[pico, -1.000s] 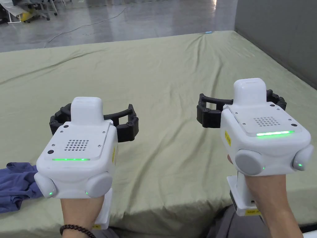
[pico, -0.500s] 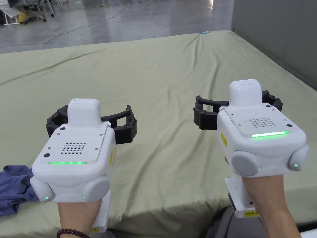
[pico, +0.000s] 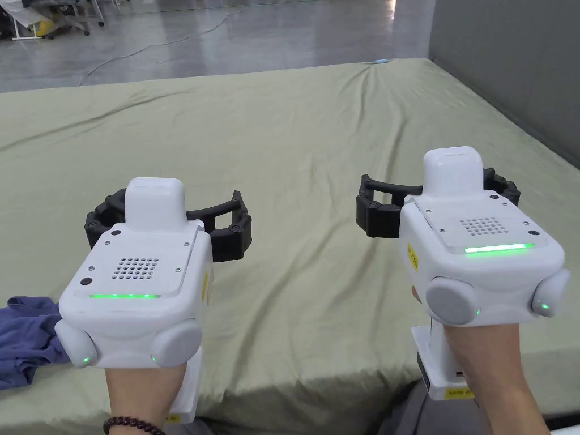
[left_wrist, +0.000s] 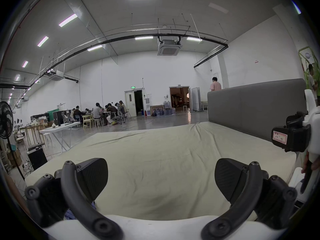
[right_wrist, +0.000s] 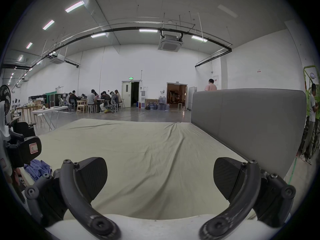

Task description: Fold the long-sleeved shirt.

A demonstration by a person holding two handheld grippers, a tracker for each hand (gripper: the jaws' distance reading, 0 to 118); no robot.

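Above the near edge of the green sheet (pico: 317, 141), both grippers hover level and side by side, much as they did a second ago; only slight drift is visible. The left gripper (left_wrist: 161, 179) has its jaws spread wide and empty, and the right gripper (right_wrist: 160, 178) likewise. The blue shirt (pico: 25, 337) lies crumpled at the near left edge, beside the left gripper and untouched. Judged from this, folding has not begun; the shirt must first be reached and spread flat.
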